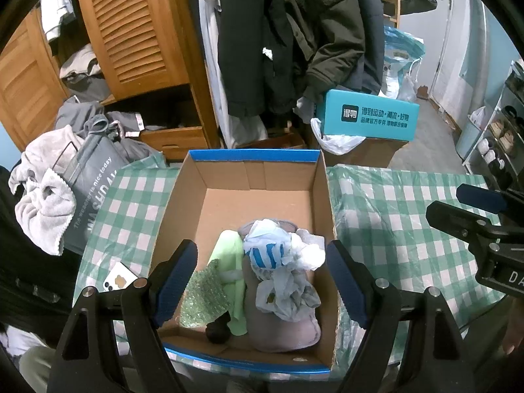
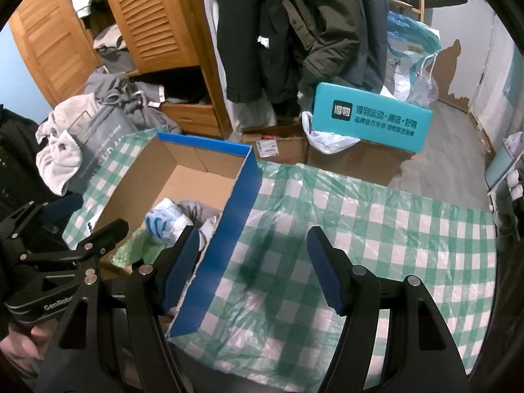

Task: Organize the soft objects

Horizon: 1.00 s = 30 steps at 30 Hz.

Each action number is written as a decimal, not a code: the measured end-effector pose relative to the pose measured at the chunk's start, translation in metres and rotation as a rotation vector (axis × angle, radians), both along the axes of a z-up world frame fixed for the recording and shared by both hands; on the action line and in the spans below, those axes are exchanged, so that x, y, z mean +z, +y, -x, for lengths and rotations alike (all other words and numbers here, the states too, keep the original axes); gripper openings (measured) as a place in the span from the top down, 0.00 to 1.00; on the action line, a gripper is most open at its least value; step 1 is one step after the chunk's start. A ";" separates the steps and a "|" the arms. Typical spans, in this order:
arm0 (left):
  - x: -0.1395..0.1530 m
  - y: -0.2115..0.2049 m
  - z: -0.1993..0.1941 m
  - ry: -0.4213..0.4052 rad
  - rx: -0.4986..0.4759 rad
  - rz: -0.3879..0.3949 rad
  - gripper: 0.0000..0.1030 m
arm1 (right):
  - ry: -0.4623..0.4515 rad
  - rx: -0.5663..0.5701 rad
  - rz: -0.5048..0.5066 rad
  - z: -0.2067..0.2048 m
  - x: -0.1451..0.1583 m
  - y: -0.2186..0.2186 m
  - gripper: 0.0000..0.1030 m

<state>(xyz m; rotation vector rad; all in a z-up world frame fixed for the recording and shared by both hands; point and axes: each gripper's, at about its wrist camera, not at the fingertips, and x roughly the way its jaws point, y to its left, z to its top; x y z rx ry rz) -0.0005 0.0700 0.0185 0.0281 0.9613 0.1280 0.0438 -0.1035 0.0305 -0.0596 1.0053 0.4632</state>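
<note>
- Cluttered bedroom w/ a louvred wooden wardrobe (image 1: 131, 29) and hanging coats (image 1: 278, 39) at the back; work surface is a table under a green-checked cloth (image 2: 376, 235) w/ clear plastic over it.
- Cardboard box (image 1: 262, 177), blue-edged, sits open on the cloth. Soft objects are all piled at its near end: blue-striped white cloth (image 1: 267, 252), light green cloth (image 1: 231, 262), green bubble wrap (image 1: 204, 298), a dark item and a greyish-pink piece beneath.
- Left gripper (image 1: 262, 281): hovers over the pile, pointing down into the box; jaws wide apart, nothing between the pads, no contact w/ the cloths.
- Right gripper (image 2: 253, 271): jaws about half open, empty; near finger hangs just inside the box wall, other finger over bare cloth to the right.
- Cloth right of the box shows no loose items in either view.
- Step in hand (judgement): collection phase looks done or nearly so; both tools are idle above the box.
- Next move (judgement): either tidy the pile, i.e. lower the left gripper and press or spread items toward the vacant far end, or fetch more from off-table, e.g. the grey towel (image 1: 42, 203) at left. Can't tell which is intended.
- Caution: a phone (image 1: 118, 280) lies on the cloth just beside the box's left wall; keep the left finger clear of it.
</note>
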 end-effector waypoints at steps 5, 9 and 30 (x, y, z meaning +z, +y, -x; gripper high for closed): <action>-0.001 0.000 0.000 0.006 0.001 0.001 0.20 | 0.002 0.001 0.000 0.000 0.000 -0.001 0.35; -0.002 -0.001 0.002 0.007 0.003 0.002 0.20 | 0.002 0.001 -0.001 0.000 0.000 -0.001 0.35; -0.003 -0.004 0.005 0.000 -0.010 -0.017 0.20 | 0.002 0.001 -0.001 -0.001 0.000 -0.001 0.35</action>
